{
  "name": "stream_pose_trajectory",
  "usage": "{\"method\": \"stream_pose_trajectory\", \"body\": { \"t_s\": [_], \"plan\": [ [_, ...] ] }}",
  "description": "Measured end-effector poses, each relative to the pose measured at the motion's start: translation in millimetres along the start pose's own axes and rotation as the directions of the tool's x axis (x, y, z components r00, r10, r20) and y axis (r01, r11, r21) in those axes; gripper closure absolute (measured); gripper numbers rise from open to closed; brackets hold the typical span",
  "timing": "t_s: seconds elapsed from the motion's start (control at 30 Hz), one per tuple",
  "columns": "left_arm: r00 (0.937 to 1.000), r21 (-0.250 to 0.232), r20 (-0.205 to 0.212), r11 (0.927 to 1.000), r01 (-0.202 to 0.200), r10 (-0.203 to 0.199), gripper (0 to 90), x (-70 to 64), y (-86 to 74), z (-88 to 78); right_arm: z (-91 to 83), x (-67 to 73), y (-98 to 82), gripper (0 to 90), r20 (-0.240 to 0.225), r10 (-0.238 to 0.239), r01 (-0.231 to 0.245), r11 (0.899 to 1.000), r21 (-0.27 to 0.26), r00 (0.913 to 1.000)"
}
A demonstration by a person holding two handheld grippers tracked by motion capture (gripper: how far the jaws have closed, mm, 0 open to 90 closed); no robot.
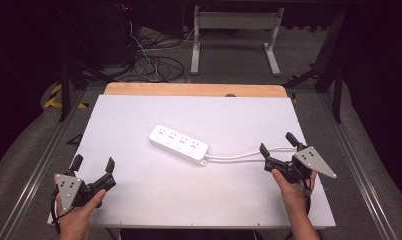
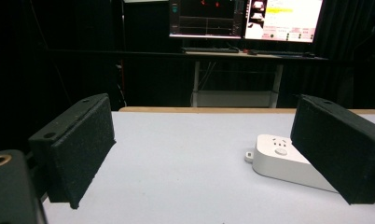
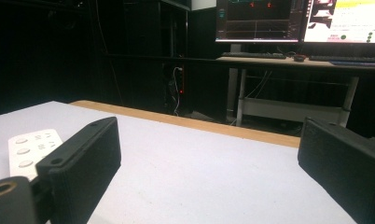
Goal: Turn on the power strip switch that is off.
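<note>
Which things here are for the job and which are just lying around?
Likely for the job: power strip, its cord, left tool and right tool, both open.
Just about: monitors, keyboard, floor cables.

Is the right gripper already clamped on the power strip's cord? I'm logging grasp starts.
No: in the high view the right gripper is open above the cord of the power strip.
</note>
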State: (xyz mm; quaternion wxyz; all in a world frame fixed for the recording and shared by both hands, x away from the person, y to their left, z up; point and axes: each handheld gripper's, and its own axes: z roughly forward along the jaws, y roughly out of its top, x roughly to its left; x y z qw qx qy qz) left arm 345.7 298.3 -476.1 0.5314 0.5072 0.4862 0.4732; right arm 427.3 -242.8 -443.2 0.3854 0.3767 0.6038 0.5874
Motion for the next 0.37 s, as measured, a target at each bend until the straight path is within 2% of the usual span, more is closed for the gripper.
{"method": "stream_pose_trajectory", "body": {
  "t_s": [0.37],
  "plan": [
    [1.0000,0.002,0.002,1.0000,0.001,-0.001,6.8,0.1,-0.1,1.6,0.2,-0.2,-1.0,7.3,0.001,-0.008,0.007,1.000,0.011,1.0000]
  ]
}}
